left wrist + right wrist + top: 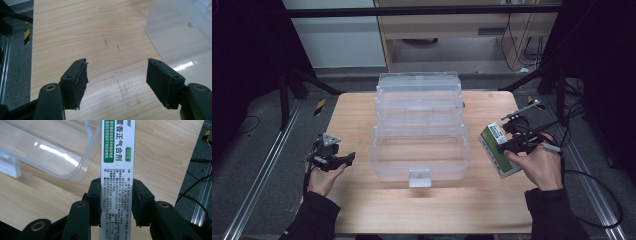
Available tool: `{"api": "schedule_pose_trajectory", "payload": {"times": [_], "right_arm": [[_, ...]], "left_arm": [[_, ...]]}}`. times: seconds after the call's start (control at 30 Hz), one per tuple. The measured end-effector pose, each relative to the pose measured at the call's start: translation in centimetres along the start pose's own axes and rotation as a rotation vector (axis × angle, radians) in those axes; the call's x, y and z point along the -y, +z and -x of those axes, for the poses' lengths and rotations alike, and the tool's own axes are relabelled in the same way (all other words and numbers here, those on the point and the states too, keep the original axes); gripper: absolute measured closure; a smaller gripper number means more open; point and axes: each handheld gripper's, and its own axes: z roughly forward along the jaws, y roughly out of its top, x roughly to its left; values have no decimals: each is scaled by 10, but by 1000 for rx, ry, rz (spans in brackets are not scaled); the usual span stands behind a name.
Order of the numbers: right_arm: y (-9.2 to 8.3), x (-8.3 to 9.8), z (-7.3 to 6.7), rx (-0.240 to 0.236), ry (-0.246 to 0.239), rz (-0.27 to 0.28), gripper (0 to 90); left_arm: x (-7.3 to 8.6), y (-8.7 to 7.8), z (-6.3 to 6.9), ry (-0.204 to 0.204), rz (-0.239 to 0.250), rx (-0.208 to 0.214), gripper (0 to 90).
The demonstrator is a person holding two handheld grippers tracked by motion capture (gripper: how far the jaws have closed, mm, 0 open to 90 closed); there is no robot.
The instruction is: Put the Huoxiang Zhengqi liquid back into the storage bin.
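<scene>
A clear plastic tiered organiser box [419, 127] stands open in the middle of the wooden table [362, 200]. To its right my right gripper [512, 145] is shut on a green and white medicine carton [498, 150], held a little above the table. In the right gripper view both pads clamp the narrow printed side of the carton [117, 170], and the corner of the clear box [62, 157] lies to its left. My left gripper [343, 159] rests open at the table's left side. Its jaws [117, 82] stand wide over bare wood.
The box's front latch [419, 177] faces the person. A small dark tool on a stand [522, 112] sits at the table's back right, with cables [592, 175] trailing off the right edge. Metal rails [257, 180] run along both sides of the table.
</scene>
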Motion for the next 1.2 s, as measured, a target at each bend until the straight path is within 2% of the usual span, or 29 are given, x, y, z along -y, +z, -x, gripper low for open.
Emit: {"api": "schedule_pose_trajectory", "payload": {"times": [0.37,0.57,1.2], "right_arm": [[-9,-18,-8,-4,-38,32,641],[-12,-26,-12,-25,-59,51,642],[-14,-55,-33,-86,-211,103,642]], "left_arm": [[0,0,0,-2,1,-1,323],[0,0,-1,-3,1,0,323],[0,0,-1,-6,1,1,323]]}}
